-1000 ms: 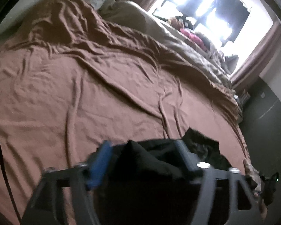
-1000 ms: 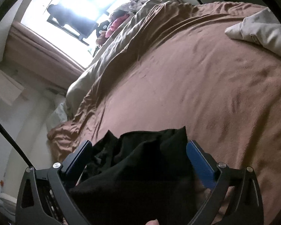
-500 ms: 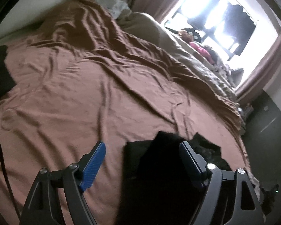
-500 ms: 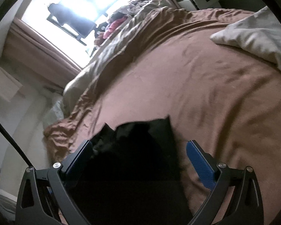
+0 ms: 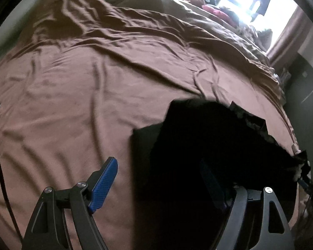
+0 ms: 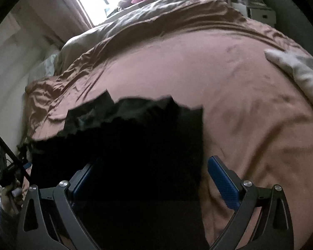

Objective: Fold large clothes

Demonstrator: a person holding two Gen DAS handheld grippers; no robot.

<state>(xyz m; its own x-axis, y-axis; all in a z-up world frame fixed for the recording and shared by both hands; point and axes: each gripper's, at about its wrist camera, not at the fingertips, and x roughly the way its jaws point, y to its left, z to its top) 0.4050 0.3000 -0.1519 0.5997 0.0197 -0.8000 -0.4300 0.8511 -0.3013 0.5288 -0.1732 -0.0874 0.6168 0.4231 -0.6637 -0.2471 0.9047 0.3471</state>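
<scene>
Black folded cloth garment (image 6: 135, 145) lies on the brown-sheeted bed (image 6: 229, 93), its length running away from me; both my claws (image 5: 158, 179) (image 6: 152, 183) stand spread, pinching nothing.

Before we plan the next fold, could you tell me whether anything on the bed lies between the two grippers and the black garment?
Nothing visible does. The black garment already lies between the open jaws of both the left gripper and the right gripper, on the brown sheet.

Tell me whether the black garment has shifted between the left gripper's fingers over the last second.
Yes. The black garment filled the gap between both fingers a second ago; now it lies toward the right finger, leaving brown bedsheet bare beside the left finger.
</scene>
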